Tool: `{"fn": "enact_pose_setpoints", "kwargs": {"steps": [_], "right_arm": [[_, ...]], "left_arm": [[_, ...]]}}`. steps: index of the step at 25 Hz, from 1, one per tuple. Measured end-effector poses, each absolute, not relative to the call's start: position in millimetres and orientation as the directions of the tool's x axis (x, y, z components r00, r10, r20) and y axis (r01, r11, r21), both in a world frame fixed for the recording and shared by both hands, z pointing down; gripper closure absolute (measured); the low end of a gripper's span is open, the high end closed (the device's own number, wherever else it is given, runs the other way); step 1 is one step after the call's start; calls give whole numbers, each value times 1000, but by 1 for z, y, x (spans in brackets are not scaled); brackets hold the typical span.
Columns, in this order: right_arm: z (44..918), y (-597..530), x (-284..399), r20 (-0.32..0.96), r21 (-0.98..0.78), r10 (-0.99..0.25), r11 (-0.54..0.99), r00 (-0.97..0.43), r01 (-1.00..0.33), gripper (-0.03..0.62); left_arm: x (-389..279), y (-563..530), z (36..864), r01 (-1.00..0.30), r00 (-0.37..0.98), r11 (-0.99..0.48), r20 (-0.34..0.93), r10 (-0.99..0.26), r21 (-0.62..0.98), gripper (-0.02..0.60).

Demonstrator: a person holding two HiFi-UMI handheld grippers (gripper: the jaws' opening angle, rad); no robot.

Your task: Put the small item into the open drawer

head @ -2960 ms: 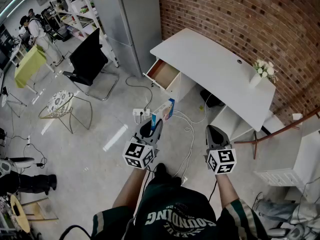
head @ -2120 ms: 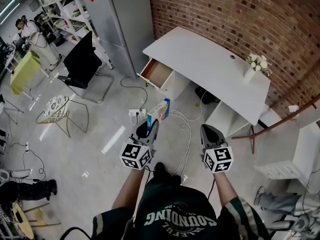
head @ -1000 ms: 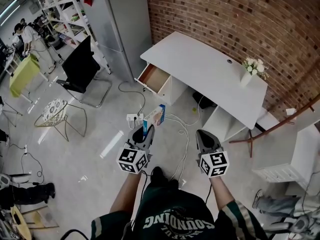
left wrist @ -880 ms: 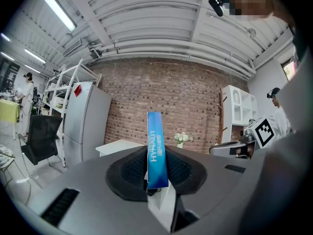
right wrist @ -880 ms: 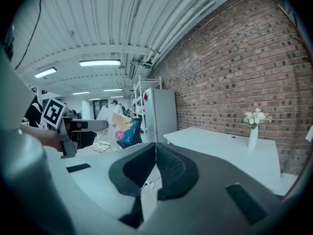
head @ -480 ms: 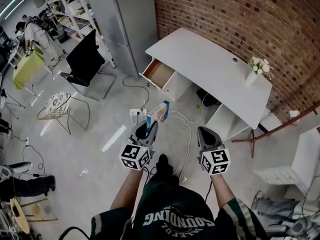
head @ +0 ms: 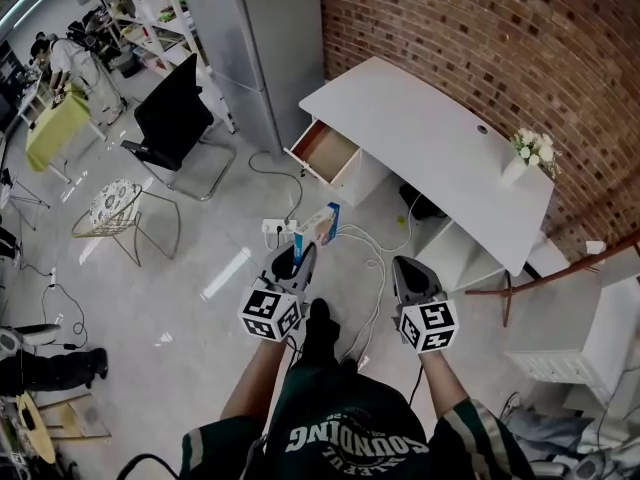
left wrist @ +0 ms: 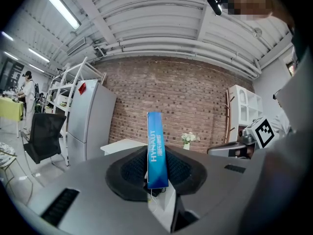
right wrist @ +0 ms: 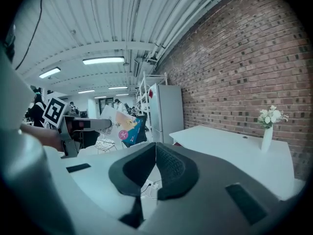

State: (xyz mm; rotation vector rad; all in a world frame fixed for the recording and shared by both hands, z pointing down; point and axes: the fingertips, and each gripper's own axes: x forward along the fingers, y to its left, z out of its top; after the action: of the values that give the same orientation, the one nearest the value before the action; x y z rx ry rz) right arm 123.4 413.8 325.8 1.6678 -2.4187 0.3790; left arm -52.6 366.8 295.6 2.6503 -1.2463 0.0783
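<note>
The left tongs [left wrist: 157,174] are clamped narrowly on a small box [left wrist: 156,148], whose thin blue edge stands upright between the dark pads, while the right tongs [right wrist: 155,166] hold nothing, their pads meeting at the tips. Both forearms reach forward from the body side by side in the head view. The left arm [head: 262,373] and the right arm [head: 443,383] are kept close to the chest, with each marker cube facing up toward the camera. Both tongs point out over the grey floor [head: 190,268] toward the white table [head: 430,133], roughly level and only slightly nose-down. The table stands against the brick wall [head: 480,28], well apart from the person. At its left end one drawer [head: 328,151] is pulled out, showing its brown wooden inside; no view shows whether anything lies in it. The box is in the air, gripped at its lower end and leaning forward past the left tips, above a white power strip [head: 277,226] and loose cables on the floor, well apart from the drawer. Near the table's far right end a small white vase [head: 516,168] holds pale flowers.
</note>
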Motion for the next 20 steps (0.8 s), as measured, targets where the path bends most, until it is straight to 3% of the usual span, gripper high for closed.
{"fn": "enact_pose_setpoints", "kwargs": {"steps": [20], "right_arm": [[331, 199, 56, 312, -95, -872, 366, -377, -926, 569]], "left_arm": [[-110, 151, 304, -766, 641, -614, 139, -755, 192, 494]]}}
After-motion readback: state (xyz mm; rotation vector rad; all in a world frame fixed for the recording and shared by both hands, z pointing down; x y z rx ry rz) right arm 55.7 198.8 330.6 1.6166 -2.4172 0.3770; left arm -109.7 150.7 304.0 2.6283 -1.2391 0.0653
